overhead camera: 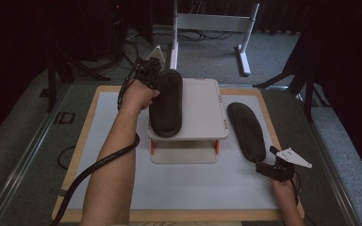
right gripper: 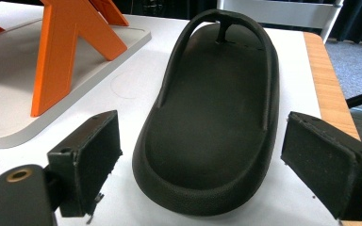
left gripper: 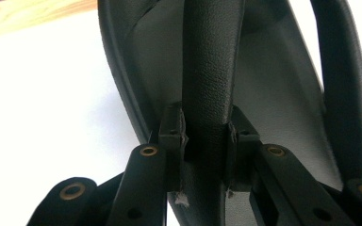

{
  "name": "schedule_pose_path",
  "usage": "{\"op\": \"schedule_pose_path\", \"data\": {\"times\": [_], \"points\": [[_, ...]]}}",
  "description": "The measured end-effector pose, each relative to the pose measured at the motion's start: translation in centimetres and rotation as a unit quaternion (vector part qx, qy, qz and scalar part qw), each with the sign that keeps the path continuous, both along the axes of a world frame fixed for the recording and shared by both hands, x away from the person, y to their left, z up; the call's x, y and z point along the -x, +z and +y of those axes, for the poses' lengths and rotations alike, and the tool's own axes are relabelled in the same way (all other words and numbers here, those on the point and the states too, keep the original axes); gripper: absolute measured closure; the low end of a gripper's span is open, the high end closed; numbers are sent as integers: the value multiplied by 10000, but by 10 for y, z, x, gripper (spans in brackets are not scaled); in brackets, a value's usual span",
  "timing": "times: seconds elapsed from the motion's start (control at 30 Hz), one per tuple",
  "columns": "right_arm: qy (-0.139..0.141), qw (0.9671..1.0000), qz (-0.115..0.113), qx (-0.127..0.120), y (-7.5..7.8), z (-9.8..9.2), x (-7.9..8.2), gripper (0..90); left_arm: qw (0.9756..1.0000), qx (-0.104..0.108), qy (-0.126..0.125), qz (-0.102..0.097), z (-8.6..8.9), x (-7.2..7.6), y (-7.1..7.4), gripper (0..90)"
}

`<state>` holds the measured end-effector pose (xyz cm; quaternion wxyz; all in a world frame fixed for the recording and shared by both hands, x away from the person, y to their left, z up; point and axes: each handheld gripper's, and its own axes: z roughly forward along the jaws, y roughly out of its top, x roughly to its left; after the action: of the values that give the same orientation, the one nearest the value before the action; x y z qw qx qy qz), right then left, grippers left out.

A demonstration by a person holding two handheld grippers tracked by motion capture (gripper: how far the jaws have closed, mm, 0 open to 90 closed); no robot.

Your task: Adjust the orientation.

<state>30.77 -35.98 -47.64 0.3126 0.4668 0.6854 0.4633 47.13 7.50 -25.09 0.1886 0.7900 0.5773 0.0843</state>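
A black flip-flop sandal (overhead camera: pixel 166 106) lies lengthwise on the left half of a white raised stand (overhead camera: pixel 202 113). My left gripper (overhead camera: pixel 156 77) reaches it from the far end. In the left gripper view, this gripper (left gripper: pixel 205 134) is shut on the sandal's strap (left gripper: pixel 212 61), with the pads pressed on both sides. A second black sandal (overhead camera: pixel 247 131) lies flat on the white mat to the right of the stand. My right gripper (overhead camera: pixel 265 165) sits at its near heel end. Its jaws (right gripper: pixel 207 165) stand open on either side of the heel (right gripper: pixel 207 188) without touching it.
The stand has orange legs (right gripper: pixel 70 42) on a white base plate (right gripper: pixel 9 94). The white mat (overhead camera: pixel 184 183) lies on a wood-edged board (overhead camera: pixel 80 155). A white desk frame (overhead camera: pixel 212 23) stands beyond the table. A black cable (overhead camera: pixel 99 165) trails under the left forearm.
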Motion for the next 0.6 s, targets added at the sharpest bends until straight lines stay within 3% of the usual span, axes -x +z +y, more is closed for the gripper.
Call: {"op": "schedule_pose_path", "data": {"times": [0.2, 0.3, 0.37, 0.5, 0.53, 0.6], "points": [[6, 10000, 13, 14, 0, 0, 0, 117, 10000, -67, -19, 15, -1, 1, -1, 724], [6, 10000, 16, 22, 0, 0, 0, 118, 10000, 5, -56, 33, 0, 2, 0, 709], [5, 10000, 18, 26, 0, 0, 0, 118, 9999, -40, -116, -13, 0, 3, 1, 645], [8, 10000, 23, 31, 0, 0, 0, 118, 9995, 36, -282, -105, 3, 5, 5, 424], [9, 10000, 19, 38, 0, 1, -1, 117, 9989, 171, -409, -155, 5, 8, 8, 399], [5, 10000, 27, 39, 0, 1, -1, 117, 9987, 162, -432, -194, 8, 9, 10, 399]]}}
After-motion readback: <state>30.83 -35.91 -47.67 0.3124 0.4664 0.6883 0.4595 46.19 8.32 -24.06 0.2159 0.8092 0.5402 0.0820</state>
